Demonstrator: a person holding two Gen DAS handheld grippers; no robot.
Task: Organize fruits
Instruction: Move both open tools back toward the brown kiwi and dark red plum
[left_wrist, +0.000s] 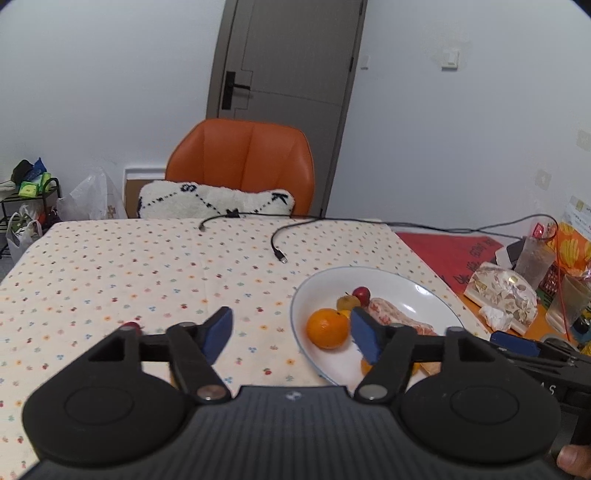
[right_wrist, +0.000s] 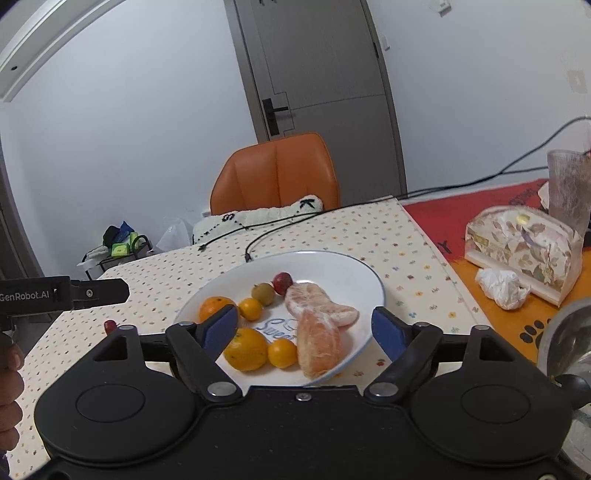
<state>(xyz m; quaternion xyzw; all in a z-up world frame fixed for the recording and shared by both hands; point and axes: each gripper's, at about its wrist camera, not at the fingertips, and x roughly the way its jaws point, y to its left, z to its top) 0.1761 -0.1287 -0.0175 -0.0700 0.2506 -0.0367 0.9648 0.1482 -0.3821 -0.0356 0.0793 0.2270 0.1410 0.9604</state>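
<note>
A white plate (right_wrist: 354, 269) (left_wrist: 406, 284) holds two oranges (right_wrist: 246, 349), small kumquats (right_wrist: 250, 308), a greenish fruit (right_wrist: 263, 293), a red fruit (right_wrist: 282, 282) and two peeled pomelo segments (right_wrist: 319, 347). In the left wrist view, one orange (left_wrist: 327, 328) shows on the plate. A small red fruit (right_wrist: 110, 325) (left_wrist: 131, 326) lies on the tablecloth left of the plate. My left gripper (left_wrist: 291, 334) is open, hovering over the cloth at the plate's left rim, with nothing between its fingers. My right gripper (right_wrist: 306, 332) is open above the plate's near side, empty.
The dotted tablecloth (left_wrist: 147, 266) has black cables (left_wrist: 275, 240) at the back. An orange chair (left_wrist: 240, 162) with a white cushion stands behind the table. At right: a floral tissue box (right_wrist: 524, 251), crumpled tissue (right_wrist: 500, 282), a glass (right_wrist: 569, 188) on a red mat.
</note>
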